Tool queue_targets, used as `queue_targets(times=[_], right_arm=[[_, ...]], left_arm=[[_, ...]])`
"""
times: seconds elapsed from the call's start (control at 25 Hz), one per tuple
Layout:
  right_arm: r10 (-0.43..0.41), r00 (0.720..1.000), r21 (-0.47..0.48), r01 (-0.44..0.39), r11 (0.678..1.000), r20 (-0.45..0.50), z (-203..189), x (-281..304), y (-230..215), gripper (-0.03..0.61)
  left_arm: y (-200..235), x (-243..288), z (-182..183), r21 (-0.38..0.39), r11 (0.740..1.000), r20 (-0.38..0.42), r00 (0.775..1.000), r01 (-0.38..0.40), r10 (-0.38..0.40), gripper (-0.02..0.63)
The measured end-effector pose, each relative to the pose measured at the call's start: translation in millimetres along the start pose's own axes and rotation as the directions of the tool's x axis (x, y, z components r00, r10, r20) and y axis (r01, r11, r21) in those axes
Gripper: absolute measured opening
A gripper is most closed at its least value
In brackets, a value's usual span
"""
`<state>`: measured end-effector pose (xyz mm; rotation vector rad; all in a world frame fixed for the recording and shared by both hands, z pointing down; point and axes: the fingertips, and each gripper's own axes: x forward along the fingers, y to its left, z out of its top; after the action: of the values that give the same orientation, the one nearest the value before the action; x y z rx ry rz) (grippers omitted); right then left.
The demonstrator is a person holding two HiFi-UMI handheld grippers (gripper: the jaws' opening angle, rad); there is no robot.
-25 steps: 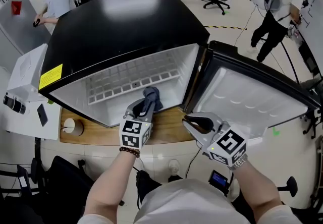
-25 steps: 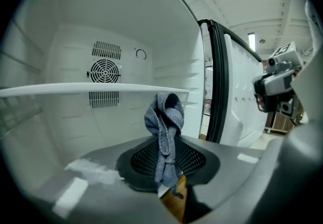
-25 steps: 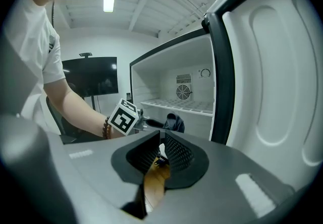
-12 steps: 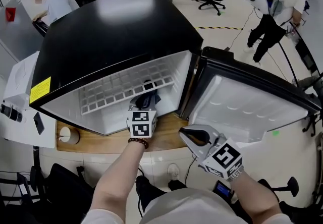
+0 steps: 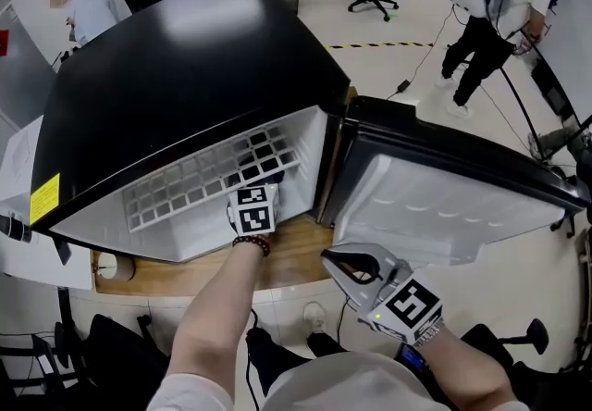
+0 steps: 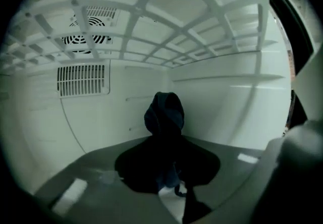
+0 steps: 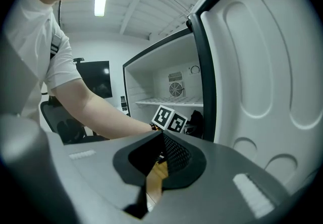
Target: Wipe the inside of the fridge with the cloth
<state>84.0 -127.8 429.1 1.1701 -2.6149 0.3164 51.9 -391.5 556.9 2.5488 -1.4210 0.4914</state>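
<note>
The left hand-held gripper [image 6: 165, 142] is inside the fridge [image 5: 185, 57], below the fridge's wire shelf [image 5: 185, 182]. Its jaws are partly closed and clamp the dark blue cloth [image 6: 164, 112], which projects from the jaw tips toward the fridge's rear wall. The right hand-held gripper [image 5: 335, 261] is outside the fridge, in front of its open door [image 5: 444, 205]. Its jaws have just closed fully, with nothing between them.

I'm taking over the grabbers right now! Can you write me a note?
Left gripper: shut on the dark cloth, inside the fridge under the wire shelf, cloth aimed at the back wall.
Right gripper: shut, empty, outside by the open door.
Done: door open, cloth in.
To do: wipe the inside; how much is already wiped can't be told.
</note>
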Motion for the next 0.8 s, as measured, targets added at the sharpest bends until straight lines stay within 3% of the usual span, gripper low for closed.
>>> queue_targets(times=[0.28,0.52,0.8], right_arm=[[-0.007,1.000,0.037,0.007,0.999,-0.002,-9,-5,-5,0.002],[-0.001,1.000,0.046,0.002,0.999,-0.007,-15,-5,-6,0.002],[0.007,1.000,0.052,-0.007,0.999,-0.007,-19,-8,-3,0.002]], left_arm=[[11,19,0,0.014,0.999,-0.007,0.999,-0.041,0.042,0.087],[0,31,0,0.037,0.999,-0.008,1.000,0.027,-0.026,0.089],[-19,28,4,0.009,0.991,0.013,0.991,0.133,-0.133,0.081]])
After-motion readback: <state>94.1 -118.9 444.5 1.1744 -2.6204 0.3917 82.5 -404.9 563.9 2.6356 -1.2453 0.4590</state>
